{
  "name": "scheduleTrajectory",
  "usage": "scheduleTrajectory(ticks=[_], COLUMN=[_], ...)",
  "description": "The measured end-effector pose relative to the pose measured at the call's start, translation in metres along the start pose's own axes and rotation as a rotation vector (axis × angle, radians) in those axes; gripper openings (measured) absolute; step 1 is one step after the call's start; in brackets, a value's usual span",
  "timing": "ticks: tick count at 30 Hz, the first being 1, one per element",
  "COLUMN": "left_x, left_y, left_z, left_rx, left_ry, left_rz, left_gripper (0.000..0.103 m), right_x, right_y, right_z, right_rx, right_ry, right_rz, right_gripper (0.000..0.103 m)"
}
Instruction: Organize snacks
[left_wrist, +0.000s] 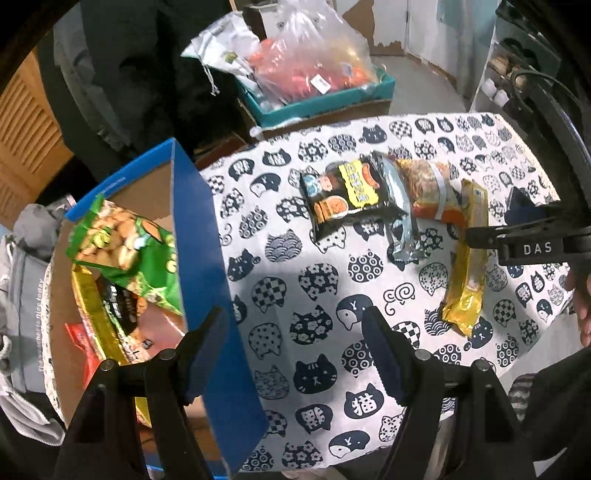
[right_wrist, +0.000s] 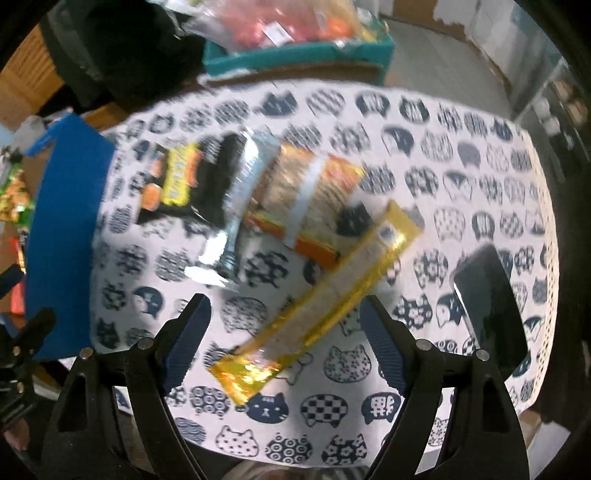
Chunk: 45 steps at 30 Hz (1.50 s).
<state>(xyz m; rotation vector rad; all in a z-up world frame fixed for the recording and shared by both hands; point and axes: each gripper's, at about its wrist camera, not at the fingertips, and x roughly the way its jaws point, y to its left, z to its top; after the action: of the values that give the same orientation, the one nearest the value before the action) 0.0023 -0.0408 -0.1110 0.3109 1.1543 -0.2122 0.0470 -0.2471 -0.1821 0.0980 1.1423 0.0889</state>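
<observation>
A blue-walled cardboard box (left_wrist: 207, 229) stands at the table's left edge and holds a green snack bag (left_wrist: 125, 251) on top of other packets. On the cat-print tablecloth (left_wrist: 317, 295) lie a black snack bag (left_wrist: 347, 195), an orange packet (left_wrist: 428, 188) and a long yellow packet (left_wrist: 467, 266). My left gripper (left_wrist: 295, 343) is open and empty, hovering over the box wall and the cloth. My right gripper (right_wrist: 286, 336) is open above the lower end of the yellow packet (right_wrist: 317, 302), and it also shows in the left wrist view (left_wrist: 517, 240). The right wrist view is motion-blurred.
A dark phone (right_wrist: 491, 306) lies on the cloth at the right. Behind the table a teal box (left_wrist: 317, 99) holds plastic bags of goods. A grey bag (left_wrist: 26, 295) sits left of the blue box. Shelves stand at the far right.
</observation>
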Motion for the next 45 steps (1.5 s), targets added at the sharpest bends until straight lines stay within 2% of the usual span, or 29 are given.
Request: scheduleTrajectory(ticks=[9,14,15,16,18,22,25,28,32,36,39,41,45], left_x=[0.017,0.02,0.021,0.022,0.022,0.024,0.025,0.027,0.03,0.037,0.042,0.047,0.059], left_y=[-0.006,-0.007,-0.007,-0.008,-0.01,-0.013,-0.016,-0.018,-0.019,-0.017,-0.015,-0.013,-0.01], left_z=[-0.001,0.001,0.001,0.001,0.002,0.003,0.004,0.006,0.01,0.015,0.02,0.025,0.038], left_rx=[0.008,0.006,0.007,0.01,0.013,0.022,0.022,0.02,0.01,-0.033,-0.075,-0.1,-0.145], left_ry=[0.043,0.052,0.055,0.056,0.058,0.062,0.065,0.069,0.081,0.108,0.124,0.132,0.146], left_rz=[-0.002,-0.005,-0.005,0.0,0.001,0.002,0.0,-0.005,-0.015,-0.052,-0.073,-0.08,-0.088], left_gripper=[0.076,0.076,0.076,0.076,0.076,0.076,0.076,0.076,0.076,0.076,0.081,0.081,0.081], right_x=[0.038,0.05,0.052,0.052,0.054,0.05,0.046,0.044,0.045,0.05,0.054,0.06,0.057], right_y=[-0.013,-0.026,-0.027,-0.029,-0.031,-0.038,-0.049,-0.062,-0.082,-0.095,-0.088,-0.078,-0.076], right_z=[-0.008,-0.01,-0.011,-0.011,-0.011,-0.012,-0.008,0.001,0.008,0.017,0.022,0.026,0.035], right_rx=[0.06,0.067,0.064,0.057,0.033,-0.046,-0.088,-0.108,-0.057,-0.035,-0.051,-0.075,-0.079], right_ry=[0.055,0.075,0.078,0.081,0.088,0.066,0.049,0.034,0.025,0.011,-0.001,-0.005,-0.035], right_rz=[-0.068,-0.051,-0.044,-0.036,-0.053,-0.125,-0.179,-0.202,-0.136,-0.103,-0.108,-0.133,-0.134], right_gripper=[0.082,0.081,0.078,0.068,0.055,0.038,0.03,0.029,0.029,0.039,0.039,0.03,0.027])
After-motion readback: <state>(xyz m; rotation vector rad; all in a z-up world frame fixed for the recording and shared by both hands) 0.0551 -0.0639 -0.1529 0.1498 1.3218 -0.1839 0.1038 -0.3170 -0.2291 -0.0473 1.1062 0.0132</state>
